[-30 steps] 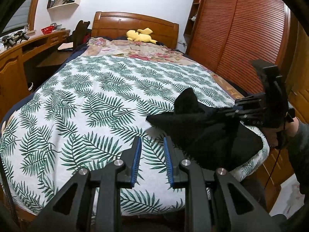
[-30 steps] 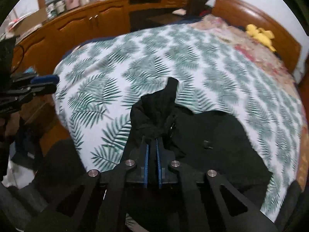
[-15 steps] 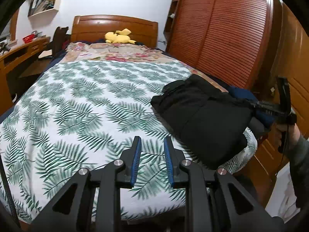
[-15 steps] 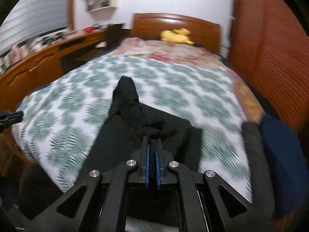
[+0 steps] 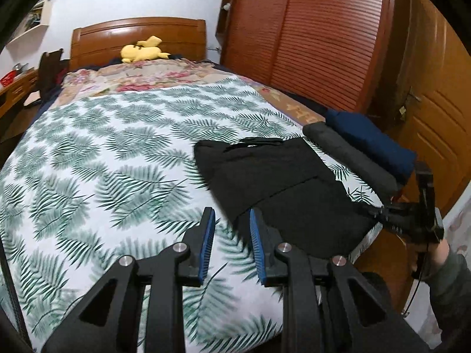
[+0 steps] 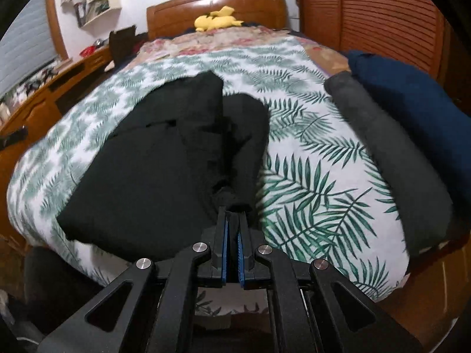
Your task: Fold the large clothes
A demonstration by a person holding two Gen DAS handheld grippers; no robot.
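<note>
A black garment lies folded on the palm-leaf bedspread near the bed's front right corner. It also shows in the right wrist view. My right gripper is shut on a bunched edge of the black garment at the bed's front edge; it shows in the left wrist view at the right. My left gripper is open and empty, just above the bedspread, left of the garment's near corner.
A folded grey garment and a folded navy garment lie along the bed's right edge. A yellow plush toy rests by the wooden headboard. A slatted wardrobe stands at the right, a wooden desk at the left.
My right gripper has dragged the black garment toward the bed's front right corner, where it now lies flatter. My left gripper has swung right and stayed open.
</note>
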